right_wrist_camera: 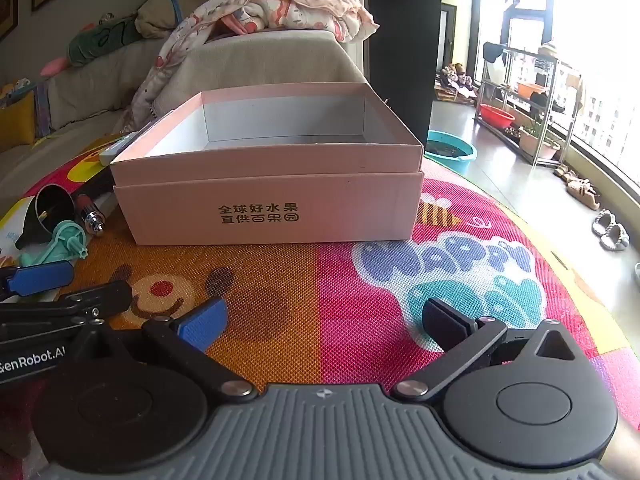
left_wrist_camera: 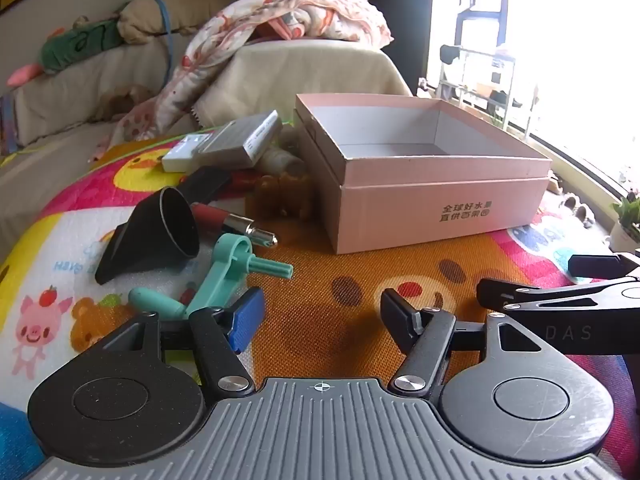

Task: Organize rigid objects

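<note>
A pink cardboard box (left_wrist_camera: 436, 208) (right_wrist_camera: 276, 208) stands open-topped on a colourful play mat, with nothing visible inside it. Left of it lie loose items: a teal plastic crank (left_wrist_camera: 224, 280) (right_wrist_camera: 60, 246), a black funnel-shaped nozzle (left_wrist_camera: 160, 232) (right_wrist_camera: 46, 210), a red and silver pen-like tool (left_wrist_camera: 232, 220) (right_wrist_camera: 90, 212), a grey flat case (left_wrist_camera: 244, 140) and a white case (left_wrist_camera: 184, 156). My left gripper (left_wrist_camera: 322, 312) is open over the mat, just right of the crank. My right gripper (right_wrist_camera: 324, 320) is open in front of the box, holding nothing.
A brown toy (left_wrist_camera: 284, 196) and pale bottles (left_wrist_camera: 284, 156) sit by the box's left wall. Behind are a covered sofa with a blanket (left_wrist_camera: 288, 12) and plush toys. To the right are bare floor, a teal basin (right_wrist_camera: 452, 152), a shelf rack (right_wrist_camera: 524, 104) and slippers.
</note>
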